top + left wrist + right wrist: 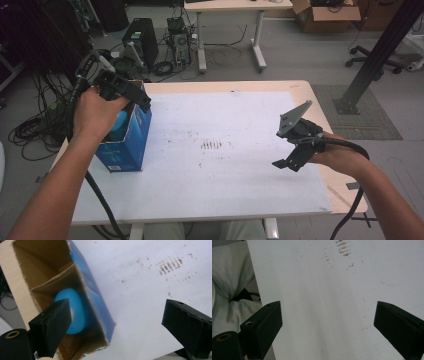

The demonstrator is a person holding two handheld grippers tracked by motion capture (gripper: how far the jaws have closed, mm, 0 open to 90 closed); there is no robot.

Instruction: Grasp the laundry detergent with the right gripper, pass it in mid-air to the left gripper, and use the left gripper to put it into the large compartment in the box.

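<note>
Box (127, 142), blue with its top torn open, stands at the left edge of the surface (235, 165), and a light blue roll (72, 311) lies inside it behind a cardboard divider. Left claw (135, 95) hangs just over the box's open top, jaws spread wide with nothing between them; in its own view one jaw sits in front of the roll without pressing it. Right claw (287, 162) is held above the right side of the surface, well apart from the box, jaws spread too and holding nothing. Brownish smudges (211, 145) mark the white sheet near the middle.
</note>
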